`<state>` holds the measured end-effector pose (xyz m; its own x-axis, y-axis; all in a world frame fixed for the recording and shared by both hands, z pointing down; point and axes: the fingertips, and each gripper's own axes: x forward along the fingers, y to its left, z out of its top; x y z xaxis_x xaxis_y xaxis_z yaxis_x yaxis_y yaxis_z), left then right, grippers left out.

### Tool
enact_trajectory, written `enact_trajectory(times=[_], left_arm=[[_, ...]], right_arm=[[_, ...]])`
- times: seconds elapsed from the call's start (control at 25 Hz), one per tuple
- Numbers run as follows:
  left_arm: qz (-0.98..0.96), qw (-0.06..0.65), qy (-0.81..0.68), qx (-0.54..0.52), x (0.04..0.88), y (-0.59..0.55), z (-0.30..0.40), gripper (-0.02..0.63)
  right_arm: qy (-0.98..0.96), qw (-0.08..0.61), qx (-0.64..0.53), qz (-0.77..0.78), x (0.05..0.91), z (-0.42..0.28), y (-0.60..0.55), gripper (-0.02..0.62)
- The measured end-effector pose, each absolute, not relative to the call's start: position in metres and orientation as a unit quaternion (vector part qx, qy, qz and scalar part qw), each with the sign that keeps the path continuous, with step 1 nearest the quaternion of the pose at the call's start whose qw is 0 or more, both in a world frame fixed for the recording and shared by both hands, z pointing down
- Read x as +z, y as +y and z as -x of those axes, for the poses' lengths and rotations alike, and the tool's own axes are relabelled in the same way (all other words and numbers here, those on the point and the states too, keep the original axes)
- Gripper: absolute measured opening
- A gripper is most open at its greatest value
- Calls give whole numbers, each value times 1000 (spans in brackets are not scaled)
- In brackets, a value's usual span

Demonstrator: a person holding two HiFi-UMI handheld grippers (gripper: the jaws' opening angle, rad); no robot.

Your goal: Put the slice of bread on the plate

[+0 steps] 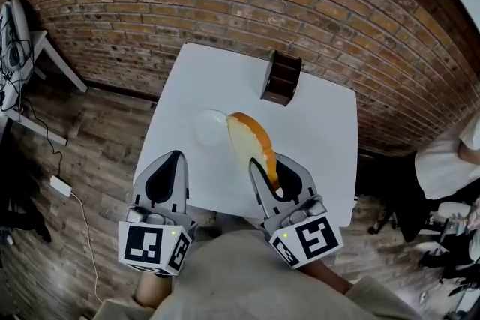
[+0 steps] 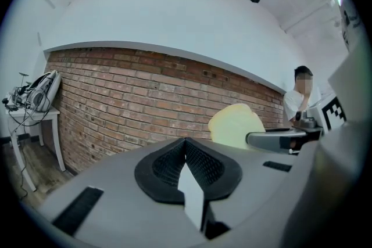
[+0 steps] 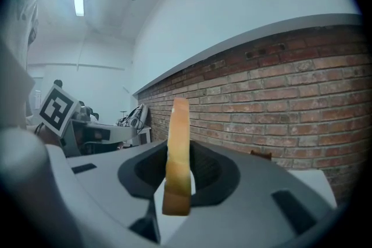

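Note:
A slice of bread point(image 1: 251, 140) with a golden crust stands on edge between the jaws of my right gripper point(image 1: 268, 170), which is shut on its lower end. In the right gripper view the bread slice point(image 3: 178, 148) rises upright between the black pads. A small white plate point(image 1: 208, 128) lies on the white table point(image 1: 322, 131), just left of the bread and partly behind it. My left gripper point(image 1: 171, 162) hovers over the table's near left edge, jaws shut and empty. From the left gripper view the bread point(image 2: 232, 123) shows to the right.
A dark brown wooden rack point(image 1: 282, 79) stands at the back of the table, near the brick wall point(image 1: 225, 4). A seated person point(image 1: 450, 157) is at the right. At the far left are a white side table point(image 1: 37, 49) and a floor cable point(image 1: 60, 186).

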<state>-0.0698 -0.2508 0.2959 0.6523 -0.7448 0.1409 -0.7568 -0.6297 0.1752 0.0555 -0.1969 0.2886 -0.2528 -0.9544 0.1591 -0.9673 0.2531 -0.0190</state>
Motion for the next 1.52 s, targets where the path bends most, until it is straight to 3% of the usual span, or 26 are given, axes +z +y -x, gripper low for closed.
enact_trajectory(times=[0.56, 1.52], left_arm=[[-886, 128, -443, 47, 319, -281, 70, 11], [-868, 166, -458, 94, 384, -303, 58, 11]], right_arm=[[-824, 79, 99, -552, 326, -47, -239, 94], [-857, 142, 194, -456, 476, -22, -309, 92]])
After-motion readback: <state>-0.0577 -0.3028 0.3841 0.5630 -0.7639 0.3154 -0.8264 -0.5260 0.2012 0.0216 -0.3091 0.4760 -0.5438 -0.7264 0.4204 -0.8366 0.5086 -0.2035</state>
